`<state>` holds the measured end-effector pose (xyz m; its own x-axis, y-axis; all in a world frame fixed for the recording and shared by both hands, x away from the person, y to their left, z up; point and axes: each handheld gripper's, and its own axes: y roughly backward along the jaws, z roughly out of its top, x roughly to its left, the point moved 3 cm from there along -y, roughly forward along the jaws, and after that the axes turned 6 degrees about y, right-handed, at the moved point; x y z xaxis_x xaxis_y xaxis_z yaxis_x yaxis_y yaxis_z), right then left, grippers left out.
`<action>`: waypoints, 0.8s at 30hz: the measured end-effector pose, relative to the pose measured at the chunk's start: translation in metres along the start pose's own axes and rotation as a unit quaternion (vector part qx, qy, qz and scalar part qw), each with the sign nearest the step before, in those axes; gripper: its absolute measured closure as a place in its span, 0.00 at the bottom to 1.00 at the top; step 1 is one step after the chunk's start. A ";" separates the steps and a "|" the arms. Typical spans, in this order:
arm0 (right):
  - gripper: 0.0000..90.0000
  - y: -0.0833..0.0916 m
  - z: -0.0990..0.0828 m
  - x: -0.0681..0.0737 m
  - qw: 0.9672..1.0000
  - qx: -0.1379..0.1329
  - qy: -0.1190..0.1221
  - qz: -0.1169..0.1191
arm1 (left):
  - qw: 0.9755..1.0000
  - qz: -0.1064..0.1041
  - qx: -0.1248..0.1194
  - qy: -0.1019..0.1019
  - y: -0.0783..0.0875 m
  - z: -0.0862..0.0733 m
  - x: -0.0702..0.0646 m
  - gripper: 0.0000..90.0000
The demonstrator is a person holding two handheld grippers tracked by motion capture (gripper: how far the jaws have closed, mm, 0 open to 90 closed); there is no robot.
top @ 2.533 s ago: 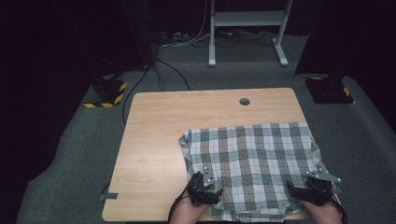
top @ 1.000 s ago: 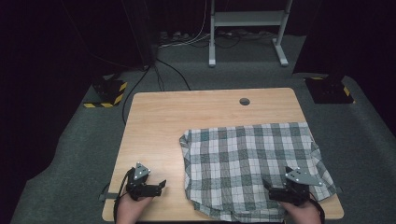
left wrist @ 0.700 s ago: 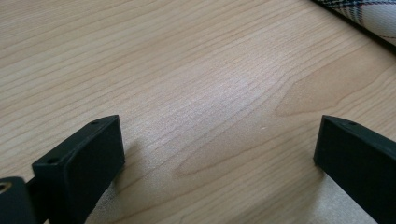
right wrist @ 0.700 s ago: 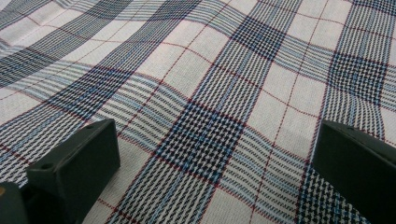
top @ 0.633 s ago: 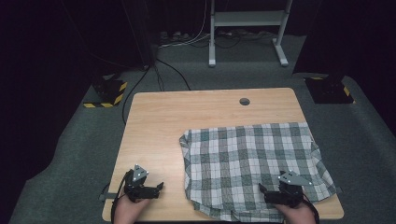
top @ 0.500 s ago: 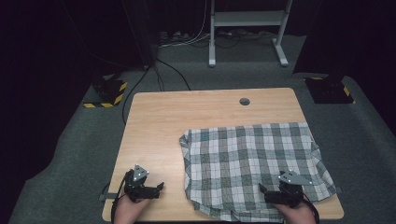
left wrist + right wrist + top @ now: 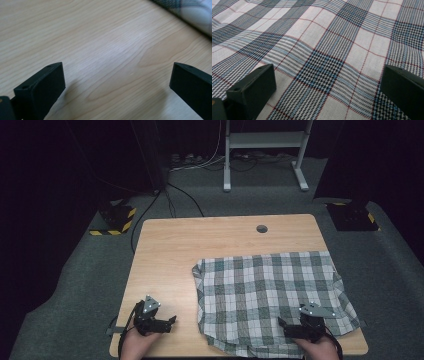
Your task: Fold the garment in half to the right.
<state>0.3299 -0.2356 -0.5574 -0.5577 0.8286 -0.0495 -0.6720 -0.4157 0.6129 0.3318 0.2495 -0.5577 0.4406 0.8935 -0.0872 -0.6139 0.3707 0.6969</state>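
A checked cloth (image 7: 270, 295) in white, dark green and red lines lies spread over the right half of the wooden table (image 7: 200, 245), its near and right edges hanging a little over the table's rim. My left gripper (image 7: 172, 321) rests open on bare wood near the front left, pointing right toward the cloth's left edge (image 7: 190, 15). Its jaws stand wide apart over the wood grain (image 7: 112, 62) with nothing between them. My right gripper (image 7: 281, 324) sits open on the cloth's near right part, jaws spread over the plaid (image 7: 324, 65), gripping nothing.
A round cable hole (image 7: 261, 228) sits near the table's far edge. Beyond the table are grey carpet, a white desk frame (image 7: 260, 155), floor cables (image 7: 165, 195) and two black-and-yellow striped bases (image 7: 115, 217).
Since 2.5 s ago both grippers let go of the cloth's near edge; the left one moved left onto bare wood. Over the last second the hands barely shifted.
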 end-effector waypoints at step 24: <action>0.00 0.001 0.000 0.002 1.000 -0.008 0.016 -0.004 | 0.999 -0.037 -0.001 0.016 -0.019 0.089 -0.026 0.00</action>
<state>0.3280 -0.2343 -0.5566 -0.5670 0.8198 -0.0806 -0.6844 -0.4144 0.5999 0.3902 0.1968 -0.5057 0.4640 0.8711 -0.1608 -0.5824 0.4367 0.6856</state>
